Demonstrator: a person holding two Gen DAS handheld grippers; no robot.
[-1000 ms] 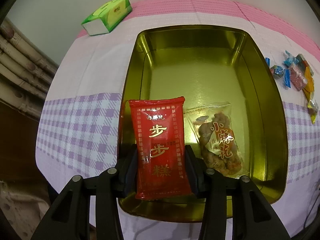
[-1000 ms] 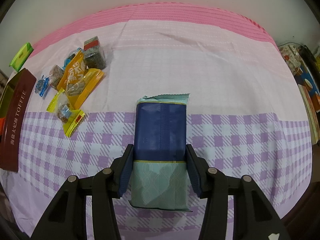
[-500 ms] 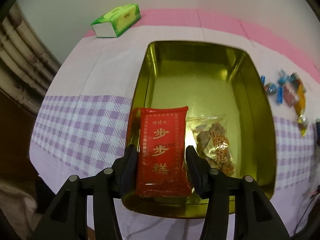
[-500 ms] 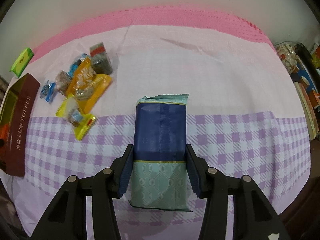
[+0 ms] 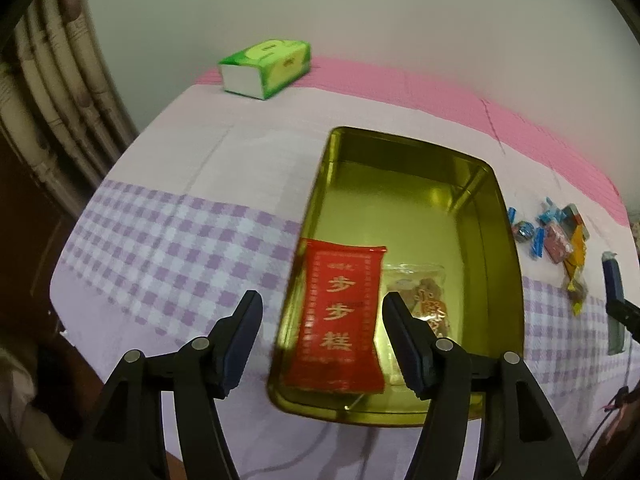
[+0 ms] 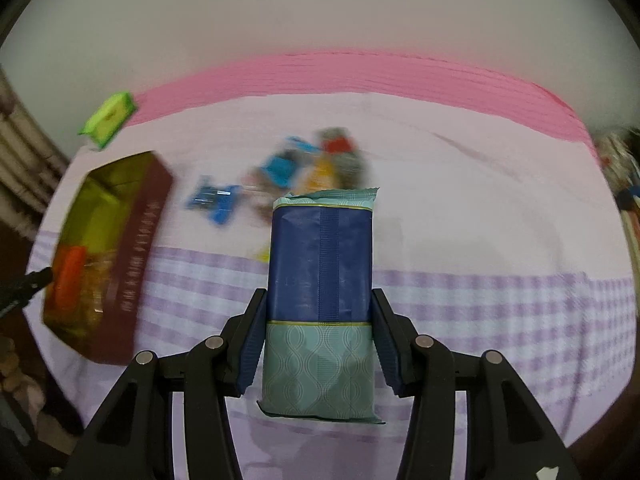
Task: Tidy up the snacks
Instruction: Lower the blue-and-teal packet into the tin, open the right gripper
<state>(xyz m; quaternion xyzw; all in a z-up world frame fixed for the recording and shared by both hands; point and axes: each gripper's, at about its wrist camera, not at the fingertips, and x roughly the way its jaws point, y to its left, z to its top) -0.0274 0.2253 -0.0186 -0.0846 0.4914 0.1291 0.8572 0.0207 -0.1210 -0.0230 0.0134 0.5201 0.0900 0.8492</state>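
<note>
Checked purple-pink tablecloth (image 5: 168, 240), pale wall (image 5: 360, 12)

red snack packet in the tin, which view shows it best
The left wrist view: the red snack packet lies sharp and whole in the gold tin, between the open fingers of the left gripper. The right wrist view shows it only as an orange-red blur at far left.

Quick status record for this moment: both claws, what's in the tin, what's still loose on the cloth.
left claw: open, hovering above the tin's near end
right claw: shut on blue and teal packet
gold tin: holds red packet and clear bag of fried twists, side by side at near end
loose candies: on the cloth right of tin
tissue pack: far left corner
</note>
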